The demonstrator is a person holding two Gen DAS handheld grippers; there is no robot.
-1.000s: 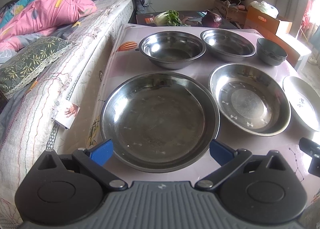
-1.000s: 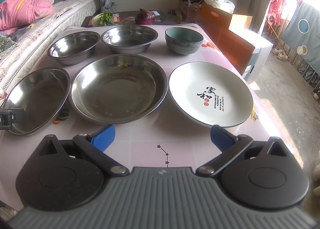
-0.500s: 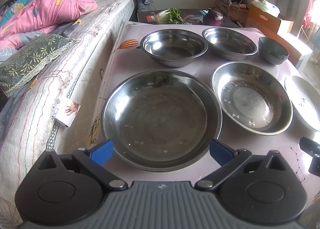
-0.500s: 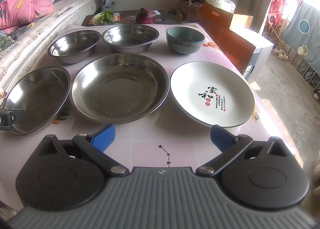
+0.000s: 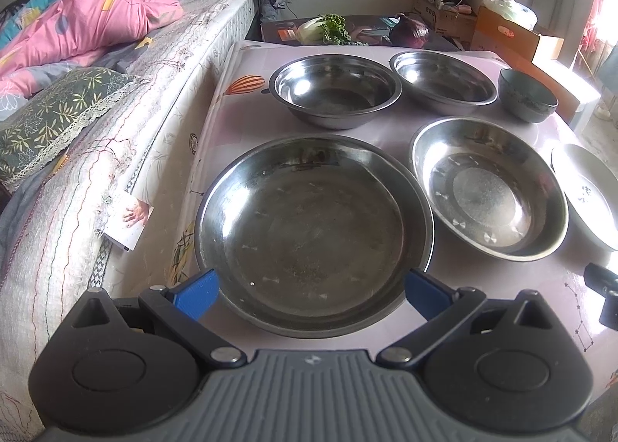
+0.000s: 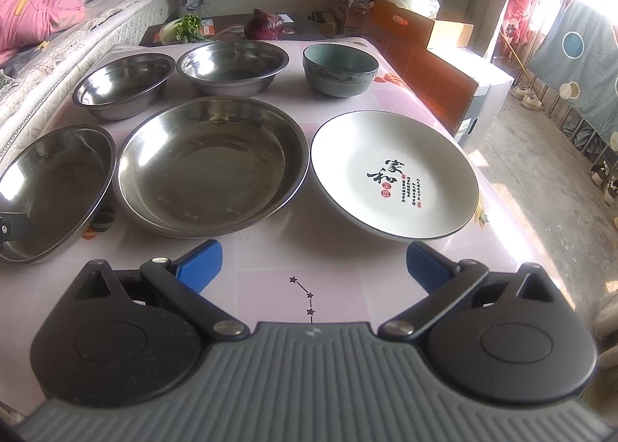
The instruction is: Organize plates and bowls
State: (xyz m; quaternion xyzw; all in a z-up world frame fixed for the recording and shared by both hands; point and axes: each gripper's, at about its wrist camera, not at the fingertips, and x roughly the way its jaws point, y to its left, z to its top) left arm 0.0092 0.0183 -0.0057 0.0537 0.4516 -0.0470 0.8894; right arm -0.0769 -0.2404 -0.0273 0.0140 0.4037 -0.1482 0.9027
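Observation:
On the pink table (image 6: 336, 287) lie two wide steel plates, two steel bowls, a dark green bowl and a white plate. My left gripper (image 5: 311, 289) is open, its blue fingertips either side of the near rim of the big steel plate (image 5: 313, 226). The second steel plate (image 5: 488, 187) lies to its right. My right gripper (image 6: 313, 262) is open and empty, just short of the second steel plate (image 6: 210, 166) and the white plate with black characters (image 6: 394, 173). Behind stand the steel bowls (image 6: 123, 83) (image 6: 231, 65) and the green bowl (image 6: 340, 69).
A bed with a pink quilt (image 5: 89, 21) and a patterned pillow (image 5: 50, 114) runs along the table's left edge. A cabbage (image 6: 183, 27) and a red onion (image 6: 264, 23) lie on a dark surface behind. Cardboard boxes (image 6: 421, 29) stand at the right.
Both grippers have crept slightly forward toward the dishes. The left gripper's fingertips now sit closer around the big steel plate's near rim. Nothing has been taken hold of.

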